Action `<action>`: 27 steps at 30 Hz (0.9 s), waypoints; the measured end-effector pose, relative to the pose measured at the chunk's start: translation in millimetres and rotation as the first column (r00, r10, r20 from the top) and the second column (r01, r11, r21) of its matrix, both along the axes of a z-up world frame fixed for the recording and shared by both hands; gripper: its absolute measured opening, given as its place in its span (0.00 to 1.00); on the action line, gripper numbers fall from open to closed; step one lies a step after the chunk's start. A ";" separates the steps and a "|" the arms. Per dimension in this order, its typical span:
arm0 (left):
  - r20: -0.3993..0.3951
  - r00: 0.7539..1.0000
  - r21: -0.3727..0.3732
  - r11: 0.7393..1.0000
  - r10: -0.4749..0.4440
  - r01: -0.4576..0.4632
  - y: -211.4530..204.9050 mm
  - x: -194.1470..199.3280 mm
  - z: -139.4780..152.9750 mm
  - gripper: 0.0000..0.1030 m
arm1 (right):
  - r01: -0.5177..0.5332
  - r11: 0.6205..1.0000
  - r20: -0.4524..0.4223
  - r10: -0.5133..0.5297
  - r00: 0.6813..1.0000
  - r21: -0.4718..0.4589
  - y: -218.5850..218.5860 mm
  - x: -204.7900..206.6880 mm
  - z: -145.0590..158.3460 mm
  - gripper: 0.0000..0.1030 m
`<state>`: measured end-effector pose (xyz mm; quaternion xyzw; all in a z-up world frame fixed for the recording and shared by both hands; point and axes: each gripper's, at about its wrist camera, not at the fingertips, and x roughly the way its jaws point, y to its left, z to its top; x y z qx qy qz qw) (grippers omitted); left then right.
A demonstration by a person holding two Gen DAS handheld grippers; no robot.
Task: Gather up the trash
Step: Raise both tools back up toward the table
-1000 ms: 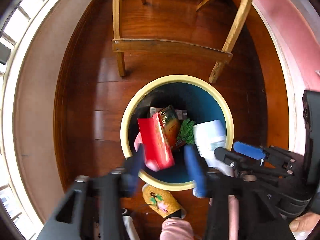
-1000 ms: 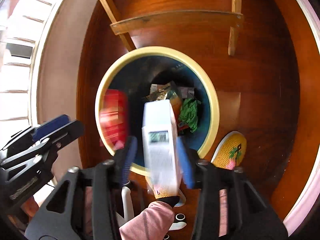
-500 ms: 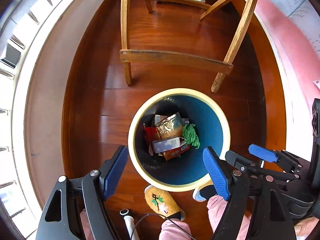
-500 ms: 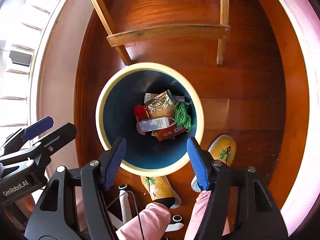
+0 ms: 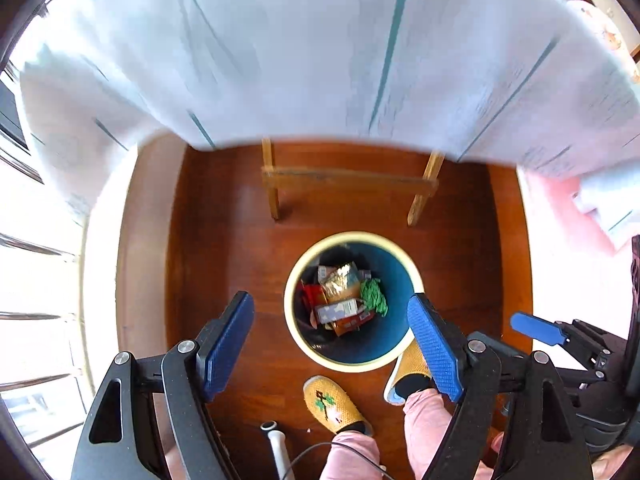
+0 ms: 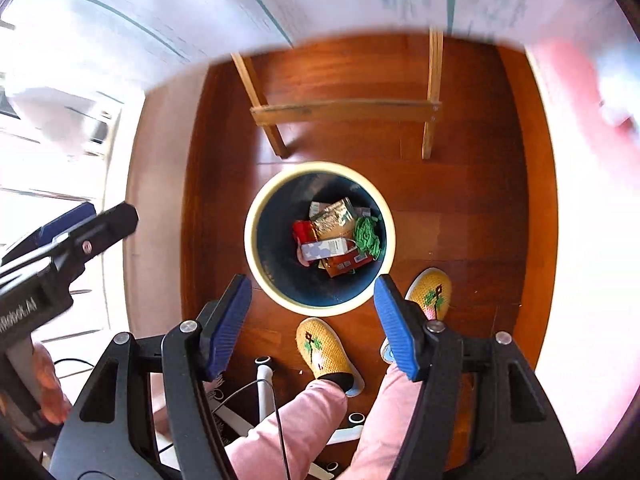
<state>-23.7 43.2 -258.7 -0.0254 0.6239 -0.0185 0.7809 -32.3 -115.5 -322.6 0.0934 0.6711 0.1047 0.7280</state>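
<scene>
Both grippers, left (image 5: 330,336) and right (image 6: 312,312), risen from bin (image 6: 256,256), jaws apart, empty; red packet (image 6: 303,231), white carton (image 6: 326,249) inside; lift clear before next pickup

Premises are presenting as a private home: polished wooden floor (image 6: 472,208), a tablecloth (image 5: 320,52) hanging over a wooden-legged surface (image 6: 348,110), a round waste bin (image 6: 256,256) holding household packaging, and a person wearing knitted slippers (image 6: 324,350) indoors.

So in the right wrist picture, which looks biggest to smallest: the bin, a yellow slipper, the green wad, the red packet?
1. Bin, clearly largest.
2. Yellow slipper, though it lies nearer the camera.
3. Green wad and red packet look alike; the packet is partly covered, so no ranking.
</scene>
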 end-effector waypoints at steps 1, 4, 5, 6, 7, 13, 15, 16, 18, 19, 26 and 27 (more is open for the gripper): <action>0.013 1.000 -0.003 1.000 0.000 0.000 1.6 -0.2 16.9 0.78 | -0.004 1.000 0.015 0.004 1.000 0.004 0.2 -0.6 15.4 0.59; 0.073 0.997 0.015 1.000 -0.017 0.016 5.9 -0.9 67.3 0.78 | -0.014 1.000 0.077 0.012 0.997 0.022 0.1 -3.3 65.2 0.59; 0.096 0.995 0.026 0.999 -0.027 0.025 6.6 -0.9 83.8 0.78 | -0.018 0.999 0.100 0.015 0.995 0.028 0.3 -4.2 81.2 0.59; 0.118 0.992 0.036 0.999 -0.034 0.030 7.2 -2.1 99.2 0.78 | -0.022 0.999 0.125 0.017 0.992 0.038 0.5 -5.7 98.0 0.59; 0.140 0.989 0.044 0.998 -0.039 0.033 8.8 -2.1 114.7 0.78 | -0.024 0.999 0.151 0.017 0.988 0.044 0.7 -6.0 114.1 0.59; 0.286 0.957 0.046 0.998 -0.053 0.041 25.4 -2.5 211.2 0.78 | -0.004 0.997 0.307 -0.020 0.952 0.078 -0.5 -4.9 207.8 0.59; 0.340 0.938 0.060 0.997 -0.068 0.051 33.0 -4.3 239.0 0.78 | -0.008 0.997 0.366 -0.021 0.931 0.076 0.9 -4.0 238.4 0.59; 0.364 0.928 0.067 0.996 -0.078 0.057 36.0 -4.6 252.7 0.78 | -0.015 0.997 0.395 -0.017 0.919 0.079 1.9 -3.6 253.2 0.59; 0.407 0.909 0.075 0.995 -0.092 0.067 43.0 -4.5 277.6 0.78 | -0.031 0.996 0.444 -0.008 0.896 0.081 5.0 -0.9 279.9 0.60; 0.425 0.900 0.078 0.995 -0.096 0.069 46.6 -4.5 287.2 0.78 | -0.036 0.997 0.468 -0.003 0.884 0.074 6.7 0.3 292.0 0.61; 0.485 0.869 0.084 0.994 -0.098 0.065 72.6 9.3 338.2 0.78 | -0.047 0.997 0.566 0.001 0.824 0.067 16.4 18.1 364.3 0.62; 0.491 0.866 0.080 0.995 -0.096 0.065 75.2 12.9 342.9 0.78 | -0.048 0.996 0.569 0.000 0.822 0.069 15.9 22.9 370.3 0.62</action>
